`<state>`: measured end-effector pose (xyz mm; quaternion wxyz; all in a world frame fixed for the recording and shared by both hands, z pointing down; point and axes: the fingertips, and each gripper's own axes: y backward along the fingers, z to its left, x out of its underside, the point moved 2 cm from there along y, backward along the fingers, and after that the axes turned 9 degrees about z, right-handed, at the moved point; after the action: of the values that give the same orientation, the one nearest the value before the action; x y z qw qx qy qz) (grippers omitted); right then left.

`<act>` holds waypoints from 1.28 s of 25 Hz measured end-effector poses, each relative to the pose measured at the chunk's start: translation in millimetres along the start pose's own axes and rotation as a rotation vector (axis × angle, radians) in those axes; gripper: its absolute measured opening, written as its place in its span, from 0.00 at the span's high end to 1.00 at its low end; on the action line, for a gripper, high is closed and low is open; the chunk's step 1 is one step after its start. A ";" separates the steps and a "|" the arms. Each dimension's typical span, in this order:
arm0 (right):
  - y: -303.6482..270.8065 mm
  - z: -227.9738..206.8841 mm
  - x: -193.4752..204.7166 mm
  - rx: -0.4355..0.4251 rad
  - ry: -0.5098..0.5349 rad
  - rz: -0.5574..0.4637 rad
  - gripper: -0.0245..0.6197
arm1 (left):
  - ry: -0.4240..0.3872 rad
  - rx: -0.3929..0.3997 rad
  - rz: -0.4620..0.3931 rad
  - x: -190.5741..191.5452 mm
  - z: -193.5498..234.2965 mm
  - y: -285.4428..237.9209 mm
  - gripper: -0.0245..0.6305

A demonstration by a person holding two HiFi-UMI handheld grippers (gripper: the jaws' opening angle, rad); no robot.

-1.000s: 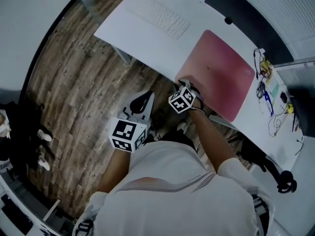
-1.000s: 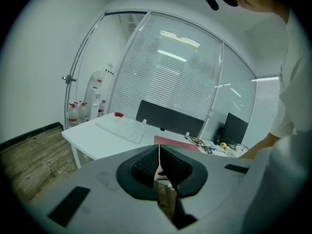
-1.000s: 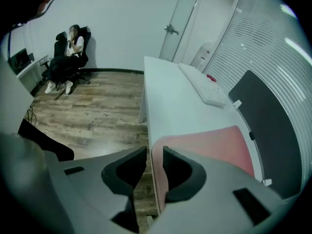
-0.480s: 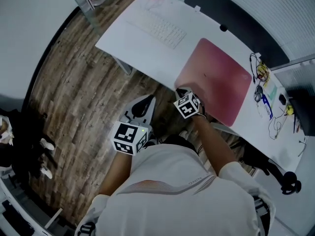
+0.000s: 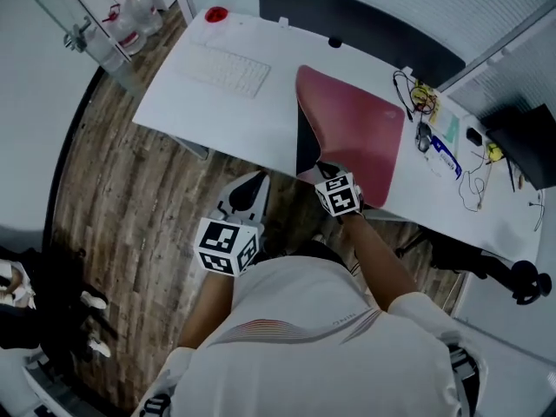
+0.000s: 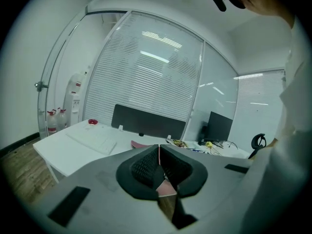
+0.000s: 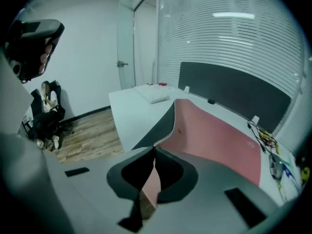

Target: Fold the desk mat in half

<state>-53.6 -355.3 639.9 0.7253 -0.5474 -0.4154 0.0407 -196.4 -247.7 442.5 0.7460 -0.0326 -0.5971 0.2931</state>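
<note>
The pink desk mat (image 5: 358, 137) lies on the white desk (image 5: 187, 111). Its left edge stands curled up and shows a dark underside (image 5: 303, 142). My right gripper (image 5: 321, 169) is at the mat's near-left corner, its jaws closing, with that corner pinched between the pads and raised off the desk. In the right gripper view the mat (image 7: 214, 130) runs away from the right gripper (image 7: 153, 155), its lifted edge arching to the left. My left gripper (image 5: 252, 186) hangs over the wooden floor in front of the desk, shut with nothing in it (image 6: 158, 162).
A white keyboard (image 5: 224, 69) and a red round object (image 5: 215, 14) lie left of the mat. Cables and small items (image 5: 423, 102) lie to its right. A dark panel (image 5: 356, 20) lines the desk's far edge. A chair base (image 5: 512, 281) stands at the right.
The right gripper has shut on the mat's near-left corner and lifted it, so the left edge now curls up with the dark underside showing. The left gripper has hardly moved.
</note>
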 end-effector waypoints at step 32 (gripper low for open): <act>110.9 -128.8 207.0 0.154 -0.339 0.067 0.77 | -0.161 0.181 0.049 -16.9 -185.9 -109.3 0.93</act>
<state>208.6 -302.8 656.4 0.6827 -0.4893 -0.5089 0.1882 14.4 -290.0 418.4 0.6881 0.0437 -0.6253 0.3657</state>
